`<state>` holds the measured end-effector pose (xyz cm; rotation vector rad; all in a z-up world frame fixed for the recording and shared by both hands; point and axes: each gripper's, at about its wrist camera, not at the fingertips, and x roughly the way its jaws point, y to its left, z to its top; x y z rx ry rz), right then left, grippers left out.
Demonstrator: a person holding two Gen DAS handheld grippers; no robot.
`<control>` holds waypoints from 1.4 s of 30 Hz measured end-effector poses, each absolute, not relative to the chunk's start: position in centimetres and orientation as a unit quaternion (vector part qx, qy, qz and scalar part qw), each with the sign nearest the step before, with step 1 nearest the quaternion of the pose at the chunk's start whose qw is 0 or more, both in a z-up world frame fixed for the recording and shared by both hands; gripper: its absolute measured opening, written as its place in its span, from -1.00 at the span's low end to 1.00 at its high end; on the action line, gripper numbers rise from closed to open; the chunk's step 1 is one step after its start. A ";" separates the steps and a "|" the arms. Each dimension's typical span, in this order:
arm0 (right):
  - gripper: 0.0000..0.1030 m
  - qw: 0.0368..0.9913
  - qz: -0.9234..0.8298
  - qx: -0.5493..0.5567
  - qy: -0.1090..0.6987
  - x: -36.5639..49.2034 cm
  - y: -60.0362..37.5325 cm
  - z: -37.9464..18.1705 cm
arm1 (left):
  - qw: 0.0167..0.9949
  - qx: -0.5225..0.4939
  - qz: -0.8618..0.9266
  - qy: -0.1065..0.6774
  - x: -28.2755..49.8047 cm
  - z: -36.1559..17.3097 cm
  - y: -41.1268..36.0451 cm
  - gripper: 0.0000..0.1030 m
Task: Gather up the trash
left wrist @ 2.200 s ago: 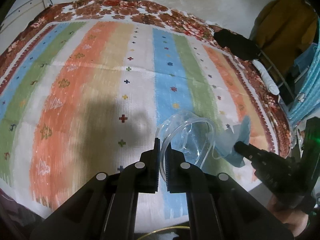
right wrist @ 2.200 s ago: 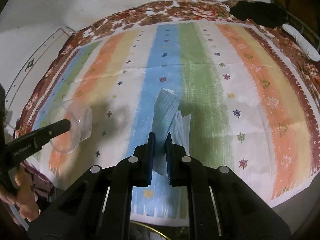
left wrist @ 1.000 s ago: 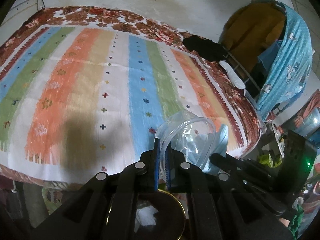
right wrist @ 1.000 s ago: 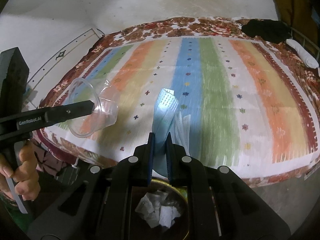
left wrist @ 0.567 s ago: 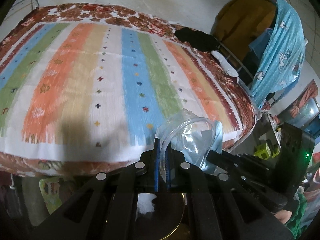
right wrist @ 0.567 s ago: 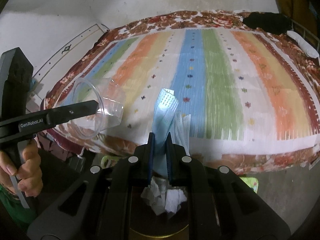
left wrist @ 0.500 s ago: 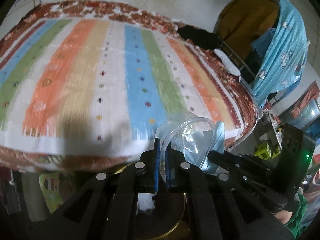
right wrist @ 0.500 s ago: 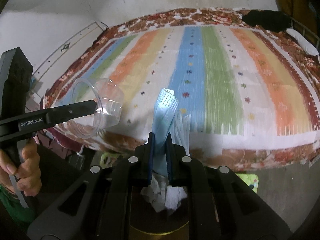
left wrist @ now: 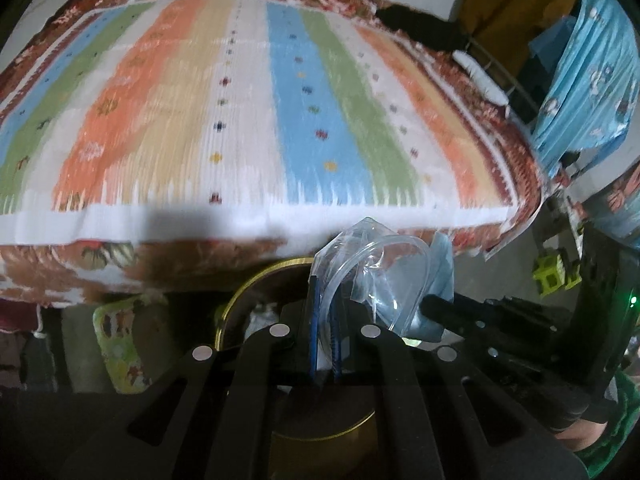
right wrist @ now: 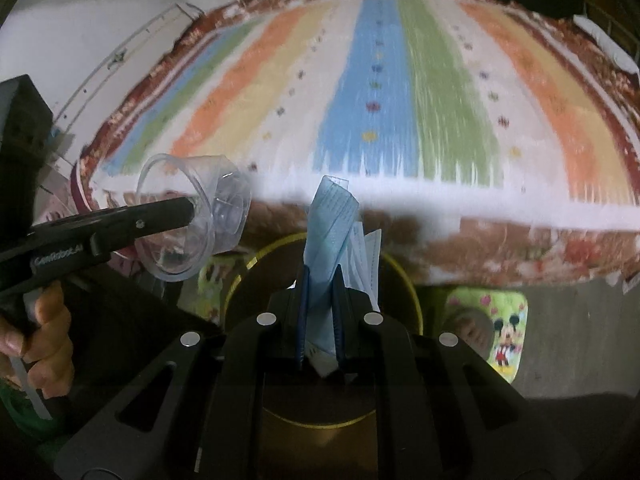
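Both pairs of fingers are pinched tight on their loads: the left gripper (left wrist: 325, 320) is clamped on the rim of a clear plastic cup (left wrist: 380, 276), crumpling one side of it, and the right gripper (right wrist: 320, 312) is closed on a folded blue face mask (right wrist: 330, 224) with a few paper slips beside it. Both loads hang past the near edge of the striped bedspread (left wrist: 240, 120), over a dark bin with a gold rim (right wrist: 400, 280) standing on the floor just below that edge; some white crumpled paper seems to lie inside, though it is dim down there. The main risk I can see is a miss: the cup sits toward the side of the bin's mouth nearest the other gripper, and being light and springy it may bounce off the rim or roll away under the bed if it is let go from where it is. The mask is limp and could cling to a pad or drape over the rim instead of dropping in. The two tools are also close together, so opening both at once might knock one load with the other. Each gripper points steeply downward, side by side, and a hand (right wrist: 40, 328) wraps the left tool's handle with fingers on its trigger
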<state>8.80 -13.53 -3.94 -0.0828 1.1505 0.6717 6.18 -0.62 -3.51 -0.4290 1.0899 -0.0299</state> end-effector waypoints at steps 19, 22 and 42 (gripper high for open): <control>-0.75 0.727 0.251 -0.036 0.639 9.8 -12.4 -11.4 | 0.746 -0.197 0.030 0.635 6.8 -10.7 -1.7 -0.92; -0.74 0.724 0.246 -0.032 0.643 10.1 -12.3 -11.7 | 0.742 -0.200 0.032 0.639 7.1 -11.0 -1.6 -0.92; 0.08 0.745 0.279 -0.006 0.606 9.9 -13.8 -7.3 | 0.797 -0.170 0.011 0.579 6.6 -6.0 -1.5 0.05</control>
